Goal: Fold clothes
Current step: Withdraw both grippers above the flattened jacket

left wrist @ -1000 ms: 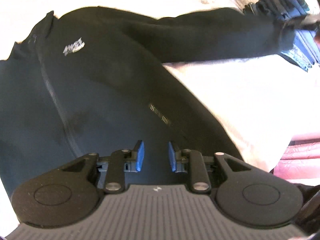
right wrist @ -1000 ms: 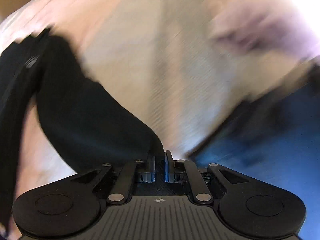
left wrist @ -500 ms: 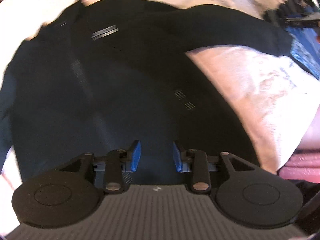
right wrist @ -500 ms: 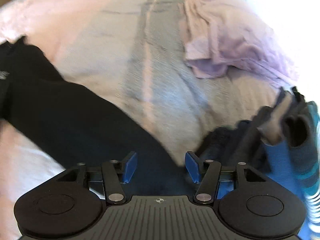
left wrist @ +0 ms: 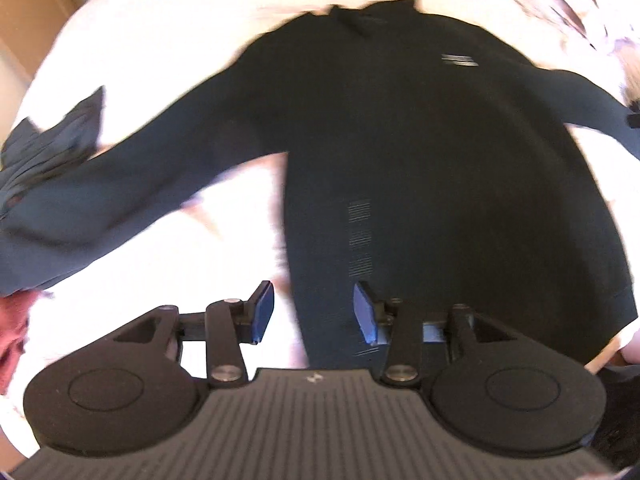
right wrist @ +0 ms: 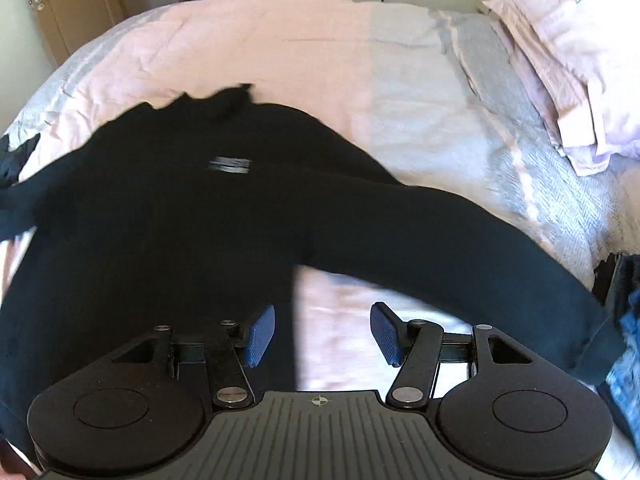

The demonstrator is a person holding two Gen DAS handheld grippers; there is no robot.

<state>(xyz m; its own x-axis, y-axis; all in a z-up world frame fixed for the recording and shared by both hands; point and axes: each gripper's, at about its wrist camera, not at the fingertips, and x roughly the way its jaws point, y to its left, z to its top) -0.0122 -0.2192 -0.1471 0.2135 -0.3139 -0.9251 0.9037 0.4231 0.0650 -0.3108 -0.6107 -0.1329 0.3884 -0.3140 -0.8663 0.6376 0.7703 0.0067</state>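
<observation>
Both your grippers, left (left wrist: pixel 314 312) and right (right wrist: pixel 322 334), gape wide, holding nothing.
Your black sweater (left wrist: pixel 420 152) lies flat, sleeves spread, near the bed's (right wrist: pixel 320 52) front edge.

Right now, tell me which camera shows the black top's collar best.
The right wrist view: the black top's collar stands out against the pink bed cover. The left wrist view shows it blurred near the frame's top.

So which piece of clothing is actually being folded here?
Look at the wide pink bed. Spread flat across its near side lies a black long-sleeved top, sleeves out to both sides. Unlike the pale pink folded laundry by the far corner, it bears a small white chest logo.
</observation>
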